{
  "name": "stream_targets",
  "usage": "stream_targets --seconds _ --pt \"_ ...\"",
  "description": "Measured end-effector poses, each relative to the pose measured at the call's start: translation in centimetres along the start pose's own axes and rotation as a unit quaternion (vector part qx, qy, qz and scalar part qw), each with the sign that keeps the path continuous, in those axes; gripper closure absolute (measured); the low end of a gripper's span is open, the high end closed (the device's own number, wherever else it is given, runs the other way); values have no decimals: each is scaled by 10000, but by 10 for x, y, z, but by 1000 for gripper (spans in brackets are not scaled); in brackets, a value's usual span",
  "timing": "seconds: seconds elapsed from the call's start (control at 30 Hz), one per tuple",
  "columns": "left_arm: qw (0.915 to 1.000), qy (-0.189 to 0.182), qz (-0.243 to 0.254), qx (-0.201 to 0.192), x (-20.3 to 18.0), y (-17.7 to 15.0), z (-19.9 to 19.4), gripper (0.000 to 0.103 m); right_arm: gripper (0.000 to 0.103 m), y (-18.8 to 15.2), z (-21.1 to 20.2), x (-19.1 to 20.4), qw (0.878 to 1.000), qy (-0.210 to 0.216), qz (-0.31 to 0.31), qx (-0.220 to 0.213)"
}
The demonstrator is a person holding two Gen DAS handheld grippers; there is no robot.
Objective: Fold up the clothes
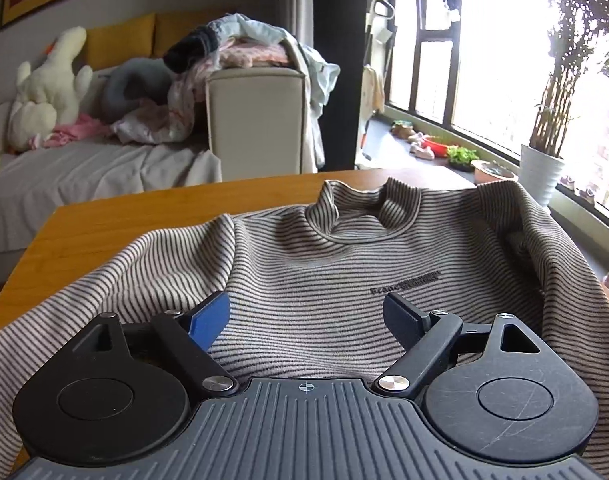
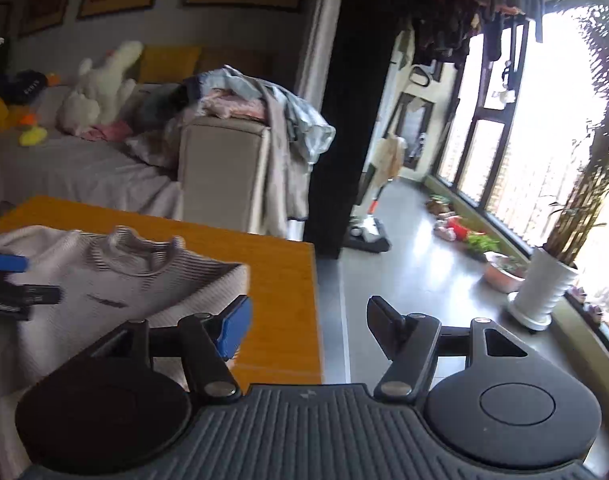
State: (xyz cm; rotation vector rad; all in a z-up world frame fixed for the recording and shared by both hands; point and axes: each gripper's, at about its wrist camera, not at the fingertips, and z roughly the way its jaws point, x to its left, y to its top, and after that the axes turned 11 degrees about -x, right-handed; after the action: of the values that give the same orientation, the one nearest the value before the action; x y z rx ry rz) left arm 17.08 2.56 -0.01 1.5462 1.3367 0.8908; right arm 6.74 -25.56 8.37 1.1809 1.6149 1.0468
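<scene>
Folding the grey-and-black striped knit sweater [image 1: 304, 264], spread front-up on the orange wooden table [image 1: 116, 220], looks best begun by pinching a side edge and carrying it flat across the chest. Left gripper [image 1: 308, 316] hovers wide open and empty over it; right gripper [image 2: 308, 328] gapes empty past the table's edge. Nothing blocks the way; a white ribbed plant pot [image 2: 544, 292] stands well apart.
</scene>
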Motion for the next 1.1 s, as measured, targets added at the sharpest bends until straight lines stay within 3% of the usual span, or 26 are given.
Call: stream_targets --seconds 0.07,0.17,0.27,0.33,0.43,0.5,0.57,0.63,0.7,0.73,0.87,0.93,0.97,1.0,1.03,1.1 --pt "9999 100 1 -22 -1 1 -1 11 38 -16 -33 42 9965 814 -198 52" --pt "9997 228 3 -65 -1 2 -3 11 38 -40 -54 97 9868 1543 -447 214" --pt "9994 306 -77 -140 1 3 -7 8 38 -64 -49 138 9814 1673 -867 376" --pt "9990 301 -309 -98 9 5 -12 8 40 -68 -40 144 9804 1620 -1052 387" --pt "9973 144 -711 146 24 7 -25 8 91 -61 -25 136 9810 1529 -1070 523" --pt "9957 -6 -898 231 34 9 -38 7 93 -42 -16 110 9862 1349 -817 502" --pt "9946 -163 -998 236 40 8 -55 5 103 -10 -9 65 9960 680 -528 234" --pt "9936 -387 -1033 255 43 6 -72 4 103 29 -13 12 9996 27 74 -282" --pt "9927 -608 -1017 238 42 2 -83 2 103 69 -17 -42 9920 -612 725 -832" --pt "9923 -705 -991 224 38 0 -87 2 103 81 -17 -48 9908 -613 758 -938" --pt "9905 -998 -933 123 27 -3 -93 0 102 115 -9 -37 9931 -102 420 -1091" --pt "9908 -947 -960 131 25 -5 -91 0 99 90 -4 1 9974 458 -17 -549" --pt "9909 -922 -974 136 24 -6 -89 0 93 74 -1 22 9965 763 -259 -224" --pt "9909 -896 -991 148 24 -7 -88 0 87 58 1 43 9930 1065 -499 101" --pt "9906 -864 -1035 217 25 -9 -85 0 74 36 -1 66 9869 1417 -653 424" --pt "9896 -835 -1113 359 28 -13 -81 0 67 4 -10 101 9758 1869 -836 769"
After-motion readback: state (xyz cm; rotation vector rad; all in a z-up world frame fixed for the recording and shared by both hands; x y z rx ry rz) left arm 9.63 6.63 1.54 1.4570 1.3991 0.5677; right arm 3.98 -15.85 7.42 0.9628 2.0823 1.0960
